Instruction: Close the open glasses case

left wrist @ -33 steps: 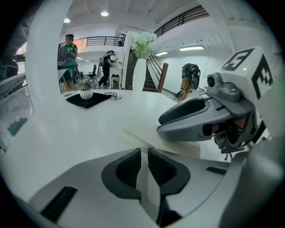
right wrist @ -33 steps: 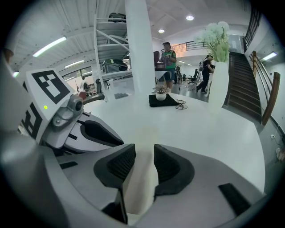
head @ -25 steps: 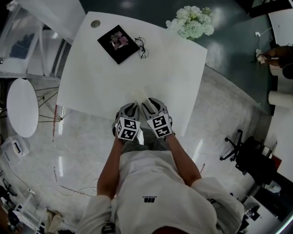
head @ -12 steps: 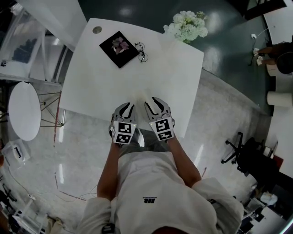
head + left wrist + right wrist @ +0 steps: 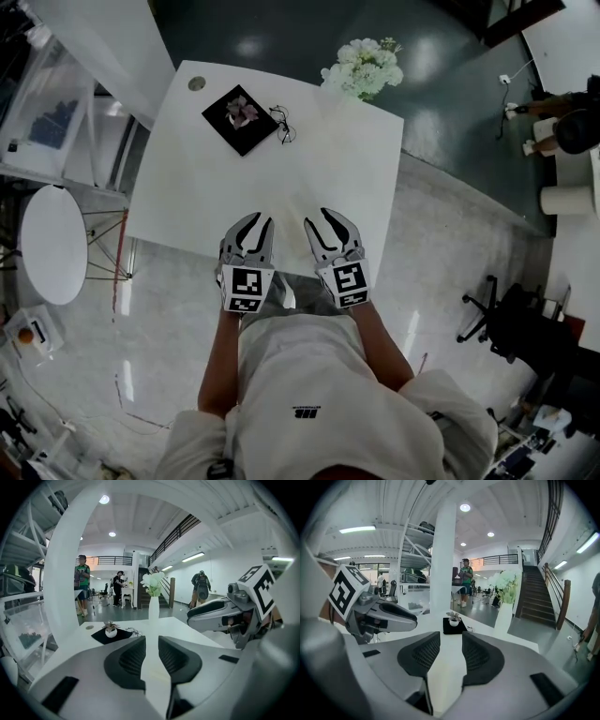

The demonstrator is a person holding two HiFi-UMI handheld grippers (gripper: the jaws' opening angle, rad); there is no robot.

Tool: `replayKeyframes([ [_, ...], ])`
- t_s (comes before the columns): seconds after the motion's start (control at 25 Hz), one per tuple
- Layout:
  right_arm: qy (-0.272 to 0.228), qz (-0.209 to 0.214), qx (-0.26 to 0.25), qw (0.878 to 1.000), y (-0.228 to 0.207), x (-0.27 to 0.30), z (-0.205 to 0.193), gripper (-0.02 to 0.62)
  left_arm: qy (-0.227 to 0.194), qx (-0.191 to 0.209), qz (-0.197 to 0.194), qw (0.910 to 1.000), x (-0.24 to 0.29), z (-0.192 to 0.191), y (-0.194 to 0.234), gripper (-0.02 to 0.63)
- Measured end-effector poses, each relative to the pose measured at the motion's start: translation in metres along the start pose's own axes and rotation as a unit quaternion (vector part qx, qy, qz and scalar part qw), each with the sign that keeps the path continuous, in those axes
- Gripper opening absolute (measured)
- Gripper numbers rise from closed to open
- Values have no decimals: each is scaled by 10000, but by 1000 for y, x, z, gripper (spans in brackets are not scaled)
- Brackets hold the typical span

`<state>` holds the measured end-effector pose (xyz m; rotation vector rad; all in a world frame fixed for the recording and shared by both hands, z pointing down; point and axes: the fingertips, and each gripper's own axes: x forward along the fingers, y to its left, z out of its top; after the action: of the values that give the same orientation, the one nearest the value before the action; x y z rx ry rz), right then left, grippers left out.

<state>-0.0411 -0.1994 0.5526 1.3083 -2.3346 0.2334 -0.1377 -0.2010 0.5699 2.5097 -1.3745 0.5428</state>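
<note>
My left gripper (image 5: 254, 223) and right gripper (image 5: 319, 217) hover side by side over the near edge of the white table (image 5: 328, 169). Both are open, with nothing between the jaws. The left gripper view looks along its own jaws (image 5: 151, 641), with the right gripper (image 5: 220, 613) at its side. The right gripper view looks along its own jaws (image 5: 451, 637), with the left gripper (image 5: 389, 613) beside it. A pair of glasses (image 5: 284, 125) lies unfolded at the table's far side. I cannot make out a glasses case on the white top.
A black mat (image 5: 234, 120) with a small potted plant (image 5: 244, 111) sits beside the glasses. A vase of white flowers (image 5: 361, 67) stands at the far right corner. A round white side table (image 5: 52, 244) is at the left and an office chair (image 5: 483, 300) at the right.
Both grippers have risen and drawn apart, coming back toward the table's near edge. A pale thing seen just ahead of them earlier no longer shows.
</note>
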Motion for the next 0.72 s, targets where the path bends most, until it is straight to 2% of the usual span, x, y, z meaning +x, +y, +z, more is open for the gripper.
replayKeyframes([
  [0.2, -79, -126, -63, 9999, 2, -16, 17, 144, -166, 129, 24, 9998, -15, 16, -2, 98],
  [0.72, -137, -326, 49, 9994, -2, -27, 21, 144, -309, 345, -132, 9988, -17, 30, -8, 100],
])
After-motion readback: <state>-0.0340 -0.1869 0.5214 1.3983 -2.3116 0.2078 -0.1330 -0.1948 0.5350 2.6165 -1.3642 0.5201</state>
